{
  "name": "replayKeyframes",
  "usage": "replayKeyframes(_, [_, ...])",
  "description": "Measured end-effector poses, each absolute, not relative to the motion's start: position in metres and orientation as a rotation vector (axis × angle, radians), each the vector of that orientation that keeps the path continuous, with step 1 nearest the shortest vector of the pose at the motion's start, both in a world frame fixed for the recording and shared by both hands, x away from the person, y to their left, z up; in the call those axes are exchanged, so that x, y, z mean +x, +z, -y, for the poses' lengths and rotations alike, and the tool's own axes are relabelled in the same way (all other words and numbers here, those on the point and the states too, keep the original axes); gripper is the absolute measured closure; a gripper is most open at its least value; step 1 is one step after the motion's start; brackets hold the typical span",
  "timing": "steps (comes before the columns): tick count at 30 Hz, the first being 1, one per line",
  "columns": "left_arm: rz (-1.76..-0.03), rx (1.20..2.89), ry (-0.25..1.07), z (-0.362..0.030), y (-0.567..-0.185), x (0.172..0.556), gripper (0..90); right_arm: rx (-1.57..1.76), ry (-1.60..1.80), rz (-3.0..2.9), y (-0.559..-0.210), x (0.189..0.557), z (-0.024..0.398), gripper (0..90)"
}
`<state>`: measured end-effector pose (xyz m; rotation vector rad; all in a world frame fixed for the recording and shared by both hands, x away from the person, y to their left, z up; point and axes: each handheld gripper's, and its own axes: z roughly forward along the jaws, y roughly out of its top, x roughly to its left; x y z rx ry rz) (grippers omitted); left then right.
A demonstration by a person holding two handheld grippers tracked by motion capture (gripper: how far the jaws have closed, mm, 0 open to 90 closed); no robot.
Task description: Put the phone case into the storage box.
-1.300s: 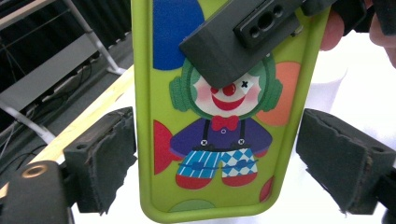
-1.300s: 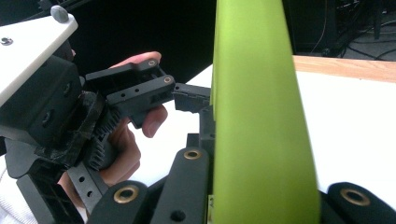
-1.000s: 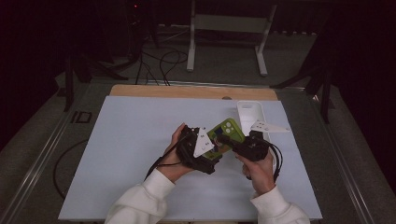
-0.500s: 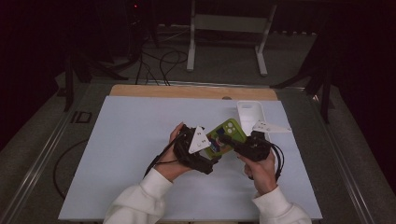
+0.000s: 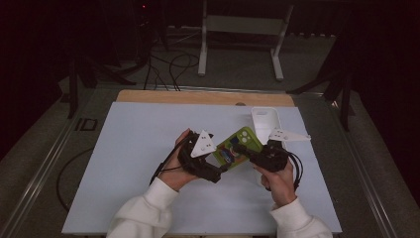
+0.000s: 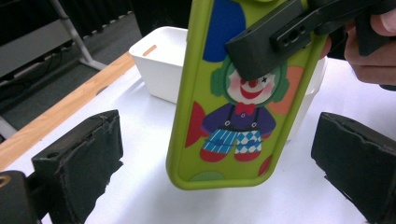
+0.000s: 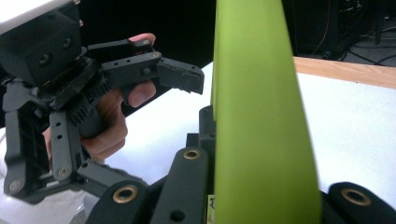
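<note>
While our right gripper [image 5: 242, 148] pinches the green phone case [image 6: 233, 93] above the white mat [image 5: 138, 148], our left gripper [image 6: 210, 154] waits spread around its lower end. We judge a handover underway; next, closing squarely. Beyond sits a white bin [image 6: 161, 63].

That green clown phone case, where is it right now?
The phone case is held up off the table by the right tongs, right of centre in the high view, between both hands, just in front of the white box.
</note>
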<state>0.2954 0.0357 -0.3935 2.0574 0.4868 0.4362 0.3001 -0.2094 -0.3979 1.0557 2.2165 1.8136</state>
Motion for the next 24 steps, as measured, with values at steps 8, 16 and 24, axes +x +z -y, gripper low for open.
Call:
replayKeyframes(8, [-0.489, 2.054, 0.379, -0.041, -0.398, 0.298, 2.7, 0.999, 1.804, -2.239, -0.392, 0.299, 0.212, 88.8])
replayKeyframes(16, [-0.488, 2.047, 0.334, -0.045, -0.4, 0.3, 2.9, 0.942, 1.81, -2.263, -0.386, 0.298, 0.212, 88.8])
replayKeyframes(24, [-0.478, 2.052, 0.299, -0.046, -0.404, 0.301, 3.0, 0.881, 1.819, -2.287, -0.383, 0.296, 0.212, 88.8])
